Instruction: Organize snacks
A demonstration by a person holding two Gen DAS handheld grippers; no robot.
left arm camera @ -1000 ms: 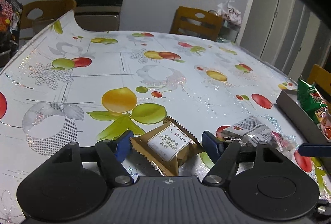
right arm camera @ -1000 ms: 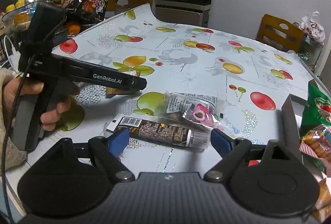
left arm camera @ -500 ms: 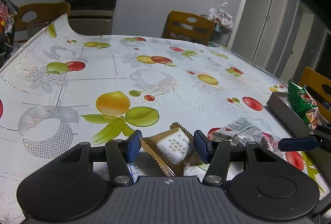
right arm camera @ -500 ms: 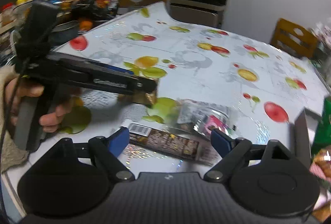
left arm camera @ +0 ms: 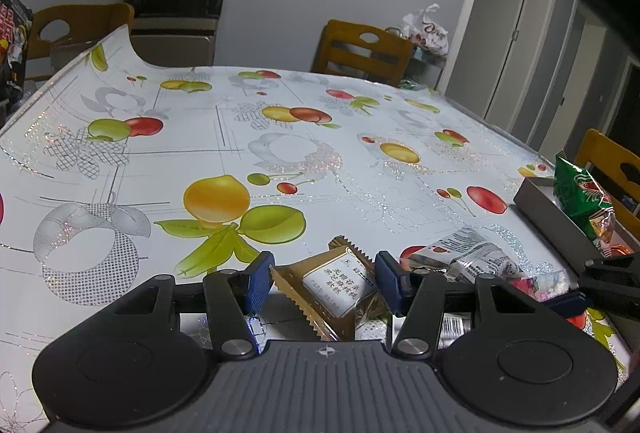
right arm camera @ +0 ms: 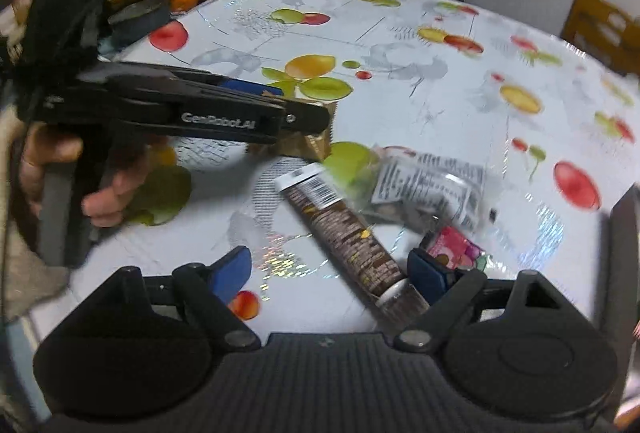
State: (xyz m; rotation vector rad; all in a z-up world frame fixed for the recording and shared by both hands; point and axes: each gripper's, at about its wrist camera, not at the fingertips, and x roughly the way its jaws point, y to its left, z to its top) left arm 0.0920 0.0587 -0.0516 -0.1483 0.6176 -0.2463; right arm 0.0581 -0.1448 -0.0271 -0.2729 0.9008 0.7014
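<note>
Your left gripper has just been closing, and its ribbed blue pads now squeeze the two sides of the tan pastry packet, a flat foil pouch with saw-tooth ends and a white printed label. The packet crumples a little at the right pad and sits tilted, low over the tablecloth. Just to its right lies a crinkly clear wrapper with grey print, and beyond that, at the table's right edge, a dark grey tray with straight walls holds a glossy green snack bag.

Your right gripper stands with its jaws wide apart, gripping nothing. Between them, slanting toward the right pad, lies the long brown bar, a slim glossy wrapper with a barcode at its far end and a pale crimped seal at the near end; whether the right pad touches it is hard to tell through the blur. Next to that pad peeks a small pink sweet packet, partly under the clear wrapper.

The tablecloth is slick white vinyl printed with peaches, cherries and glittery silver motifs. In the right wrist view your left hand wraps the black handle of the left tool.
</note>
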